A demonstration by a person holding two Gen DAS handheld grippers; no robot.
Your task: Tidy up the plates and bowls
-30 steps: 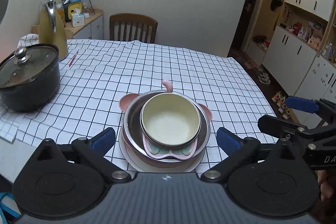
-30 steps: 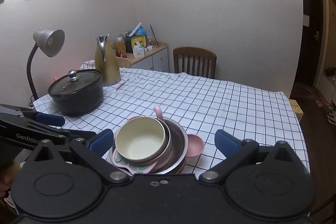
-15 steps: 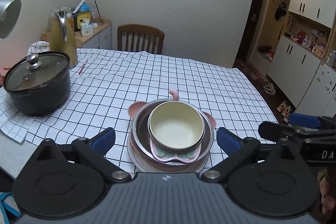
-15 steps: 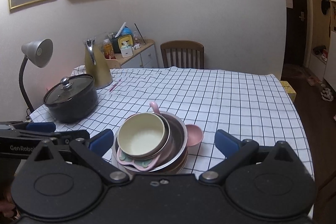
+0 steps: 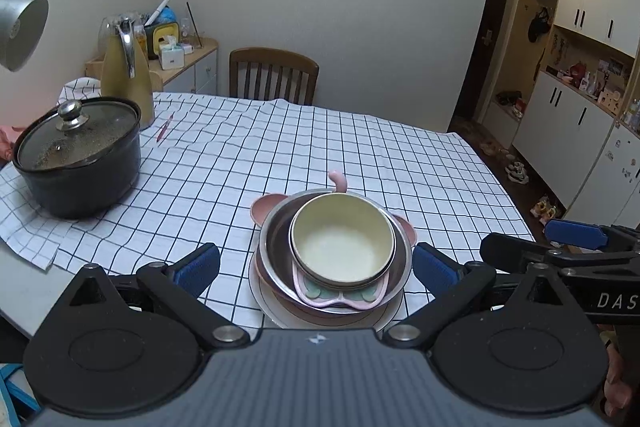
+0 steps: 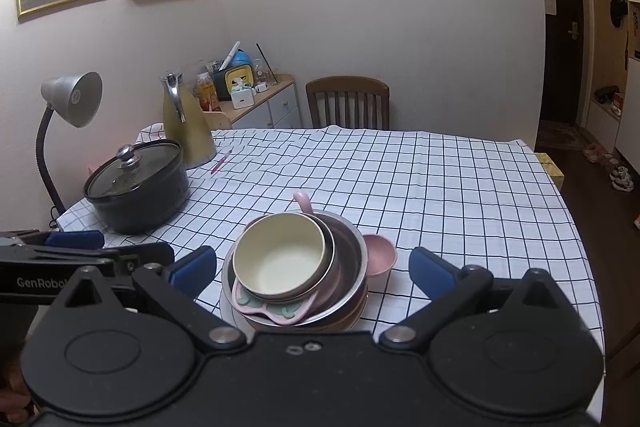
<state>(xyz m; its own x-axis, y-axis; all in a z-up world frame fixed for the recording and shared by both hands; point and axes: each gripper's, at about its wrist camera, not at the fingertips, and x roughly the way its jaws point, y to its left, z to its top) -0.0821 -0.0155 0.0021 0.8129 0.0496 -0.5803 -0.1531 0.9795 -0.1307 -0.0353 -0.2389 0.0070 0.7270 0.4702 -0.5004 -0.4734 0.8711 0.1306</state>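
Observation:
A stack of dishes stands near the front edge of the checked tablecloth (image 5: 240,163). On top is a pale yellow bowl (image 5: 342,241) (image 6: 280,253), nested in a pink butterfly-shaped dish (image 5: 340,297) (image 6: 276,309), a steel bowl (image 5: 276,243) (image 6: 350,259), a pink eared bowl (image 5: 262,207) (image 6: 380,253) and a white plate (image 5: 260,301) at the bottom. My left gripper (image 5: 316,269) is open, held above and in front of the stack. My right gripper (image 6: 312,269) is open too, beside it, with nothing between its fingers.
A black lidded pot (image 5: 78,157) (image 6: 138,185) sits at the left of the table, with a yellow-green jug (image 5: 126,79) behind it and a pink pen (image 5: 164,127) nearby. A wooden chair (image 5: 274,75) stands at the far side. A desk lamp (image 6: 70,107) is at the left.
Both grippers have drawn back and risen a little, so the stack looks smaller and lower in view. Both stay open; the stack has not moved.

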